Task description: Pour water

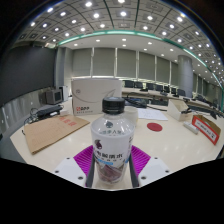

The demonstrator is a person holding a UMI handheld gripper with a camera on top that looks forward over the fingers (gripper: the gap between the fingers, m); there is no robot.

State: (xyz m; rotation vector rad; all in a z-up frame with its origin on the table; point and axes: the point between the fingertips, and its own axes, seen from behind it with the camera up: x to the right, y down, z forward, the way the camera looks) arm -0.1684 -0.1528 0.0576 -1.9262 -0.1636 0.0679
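A: Looking along the gripper (110, 172), what sits between its fingers?

B: A clear plastic bottle (111, 140) with a black cap (113, 104). It stands upright between the two fingers, and its label carries small print too fine to read.

A: Are the fingers clamped on it?

B: The magenta pads (82, 158) lie close against the bottle on both sides, and no gap shows between pad and plastic. So it reads as gripped, both fingers pressing on its lower body.

A: Is there water in it?

B: The bottle is see-through, but I cannot tell the water level.

A: What lies beyond it?

B: A pale table (170, 140) stretches ahead. On it, off to the left of the bottle, is a flat brown cardboard sheet (52, 130). Behind the bottle stands a white box (96, 96) with a red mark on its face. To the right of the bottle lies a small red item (156, 127), and farther right, at the table's edge, a long box with red lettering (205, 128).

A: And the room?

B: An office-like hall with rows of round ceiling lights (95, 12), a green-lit strip running along the ceiling, and desks with monitors (160, 97) farther back. Dark equipment (48, 98) sits on the left beyond the cardboard.
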